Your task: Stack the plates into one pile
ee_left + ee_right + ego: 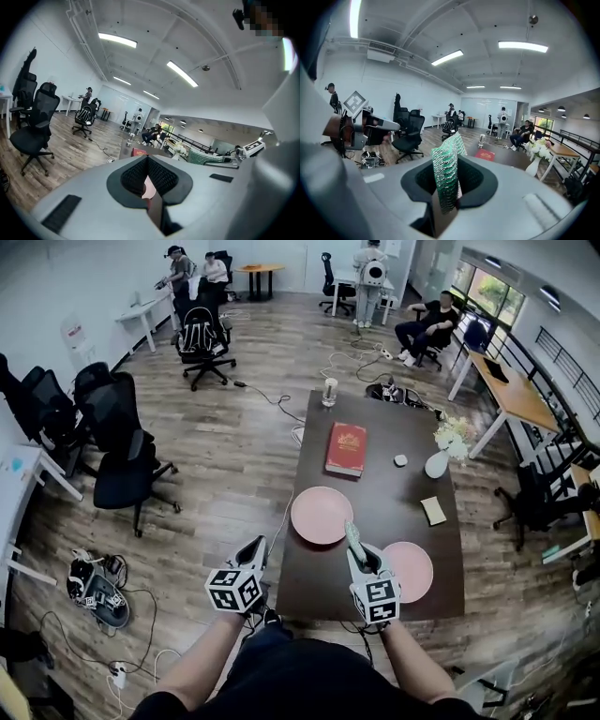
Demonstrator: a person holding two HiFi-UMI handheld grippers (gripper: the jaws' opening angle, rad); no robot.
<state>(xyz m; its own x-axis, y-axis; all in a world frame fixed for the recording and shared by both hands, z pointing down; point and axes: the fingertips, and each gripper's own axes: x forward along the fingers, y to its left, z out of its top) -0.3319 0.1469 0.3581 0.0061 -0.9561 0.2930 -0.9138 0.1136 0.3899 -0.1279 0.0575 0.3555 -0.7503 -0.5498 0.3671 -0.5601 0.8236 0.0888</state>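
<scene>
Two pink plates lie apart on the dark table [375,498]: one [322,515] near the left edge, the other [411,571] at the front right. My left gripper [256,547] is shut and empty, just off the table's front left edge. My right gripper [354,535] hovers over the table front between the two plates. Its jaws are open and hold nothing. In the right gripper view one green ribbed finger [446,173] stands up in the middle. A sliver of pink plate [149,188] shows past the shut pads in the left gripper view.
A red book [346,448], a small white object [400,460], a white vase with flowers [439,463], a tan pad [433,510] and a cup [329,392] sit further back on the table. Black office chairs [122,460] and floor cables [98,592] are to the left.
</scene>
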